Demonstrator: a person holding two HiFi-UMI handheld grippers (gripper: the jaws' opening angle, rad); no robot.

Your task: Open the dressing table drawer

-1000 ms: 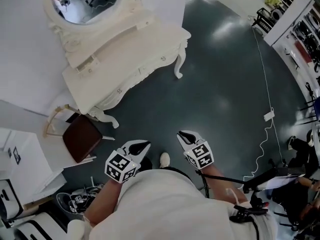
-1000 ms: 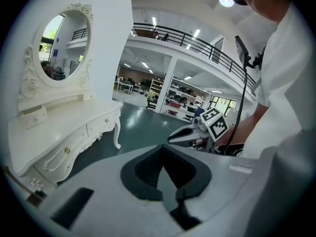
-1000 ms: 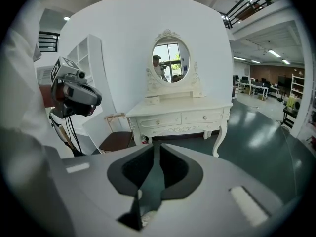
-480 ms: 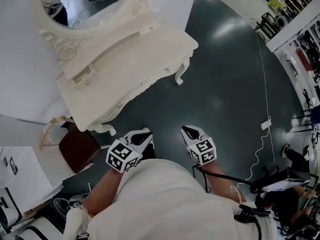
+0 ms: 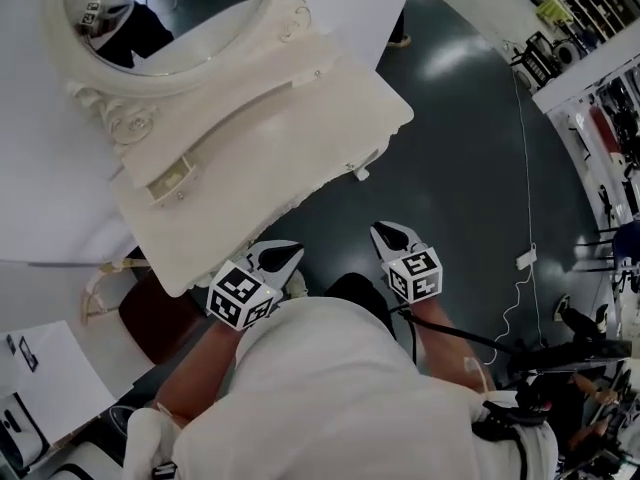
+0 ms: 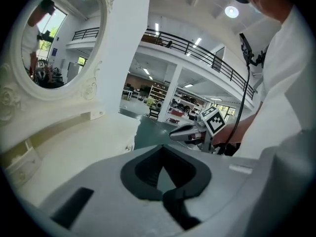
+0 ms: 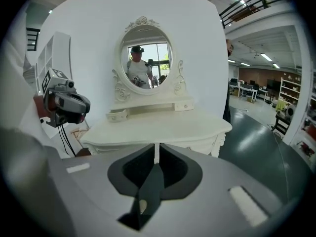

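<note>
Two hand-held grippers are up in front of the white dressing table (image 5: 260,158), neither one touching it. The left hand-held gripper (image 5: 283,255) hangs close by the table's front edge with its jaws together and nothing between them. The right hand-held gripper (image 5: 388,232) sits over the dark green floor (image 5: 470,168), a little further off, pointing straight at the table. Its jaws have just been opening a touch, and only a thin slit shows between them, with nothing in it. The drawer (image 7: 193,143) runs under the curved top, front flush, closed. Up behind the top stands the oval mirror (image 5: 150,18), and the right gripper view catches the person reflected in it. Off to the left, a dark red stool (image 5: 160,320) is tucked beside the table's end.
</note>
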